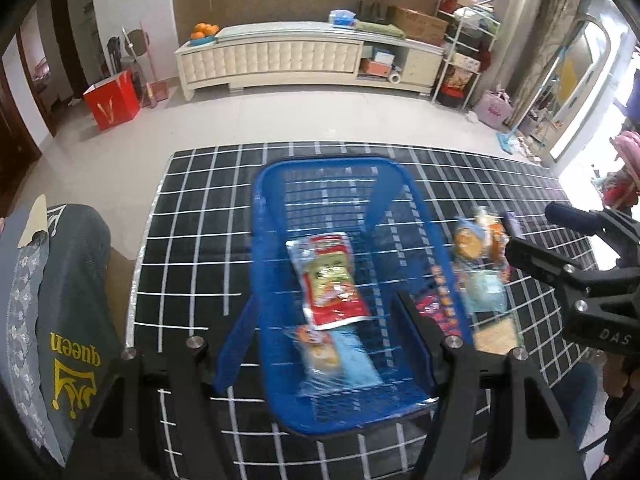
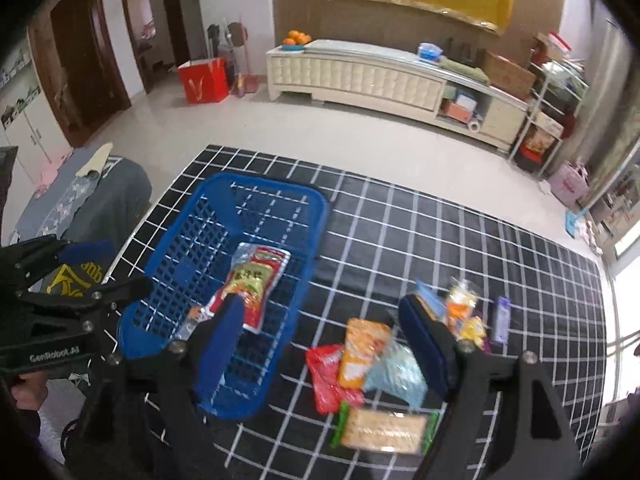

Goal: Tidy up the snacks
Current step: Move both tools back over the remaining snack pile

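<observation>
Blue basket (image 1: pixel 332 184) sat mid-frame on black grid-pattern worktop (image 1: pixel 192 240) in left wrist view. Inside: red/green pouch (image 1: pixel 330 280) w/ light-blue pack (image 1: pixel 340 356) just below it, touching or overlapping at the ends. Left tool (image 1: pixel 316 340) hovered over lower end of basket, jaws spread wide, nothing between them.

Right wrist view: right tool (image 2: pixel 324 320) also spread, empty, hung above the loose pile lower centre-right of frame. Pile outside basket: red pack (image 2: pixel 326 376), orange pack (image 2: pixel 362 352) overlapping it, pale-blue bag (image 2: pixel 398 374) touching orange one, cracker pack w/ green ends (image 2: pixel 382 428) lowest, small orange/yellow packs (image 2: pixel 464 312) + purple stick pack (image 2: pixel 501 318) upper right of pile. All blurred, labels unreadable.

Judged step: pick next snack from pile w/ right tool, drop into basket; abt 2 items in, approx 6+ left, so early-mid.

To do it well:
- Orange pack looked best target: topmost, edges exposed. Red pack underneath would likely drag neighbours.
- Come down straight, pinch across narrow width, not the crinkly end seal; film prob slippery.
- Pale-blue bag seemed soft/puffy, light squeeze only.
- Lift clear of basket rim before crossing left; rim risk = snag + tip.
- Place in open upper half of basket, beyond red/green pouch, flat, not stacked.
- Keep left tool out of right's path; could steady basket rim if it slid.
</observation>
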`<action>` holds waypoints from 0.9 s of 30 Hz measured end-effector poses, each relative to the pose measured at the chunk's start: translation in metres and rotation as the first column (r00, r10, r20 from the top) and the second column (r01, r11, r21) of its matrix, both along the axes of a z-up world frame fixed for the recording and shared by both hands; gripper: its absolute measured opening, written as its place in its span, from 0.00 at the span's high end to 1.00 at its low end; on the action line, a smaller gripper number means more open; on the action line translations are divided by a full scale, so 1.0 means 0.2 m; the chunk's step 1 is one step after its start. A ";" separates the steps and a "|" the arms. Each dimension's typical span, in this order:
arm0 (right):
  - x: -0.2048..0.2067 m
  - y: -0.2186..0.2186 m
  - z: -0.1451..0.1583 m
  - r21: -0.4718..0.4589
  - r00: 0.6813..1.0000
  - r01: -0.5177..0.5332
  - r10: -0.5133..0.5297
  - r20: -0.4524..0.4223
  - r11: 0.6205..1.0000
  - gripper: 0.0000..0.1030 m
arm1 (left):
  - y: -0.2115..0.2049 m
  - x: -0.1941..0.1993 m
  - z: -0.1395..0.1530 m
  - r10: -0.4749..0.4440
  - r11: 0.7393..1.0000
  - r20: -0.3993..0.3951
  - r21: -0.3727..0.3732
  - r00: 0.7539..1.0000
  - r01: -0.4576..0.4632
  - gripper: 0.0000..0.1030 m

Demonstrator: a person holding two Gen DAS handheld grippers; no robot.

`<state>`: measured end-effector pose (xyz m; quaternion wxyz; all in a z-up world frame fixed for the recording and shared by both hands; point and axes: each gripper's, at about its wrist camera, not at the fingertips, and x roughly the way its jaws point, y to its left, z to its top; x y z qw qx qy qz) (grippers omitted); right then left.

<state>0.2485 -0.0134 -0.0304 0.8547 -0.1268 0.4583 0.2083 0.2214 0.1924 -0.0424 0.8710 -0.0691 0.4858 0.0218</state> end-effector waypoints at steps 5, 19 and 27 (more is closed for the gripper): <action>-0.10 -0.19 0.10 0.031 0.998 0.044 -0.045 0.033 0.999 0.20 | -0.20 -0.05 0.09 -0.042 0.999 0.036 0.001 0.998 0.042 0.37; -0.19 -0.70 0.11 0.105 0.987 0.161 -0.162 0.008 0.981 0.17 | -0.72 -0.10 0.15 -0.154 0.988 0.060 0.037 0.986 0.152 0.28; -0.19 -0.91 0.01 0.101 0.978 0.210 -0.209 -0.024 0.972 0.17 | -0.97 -0.07 0.09 -0.202 0.979 0.037 0.047 0.979 0.201 0.28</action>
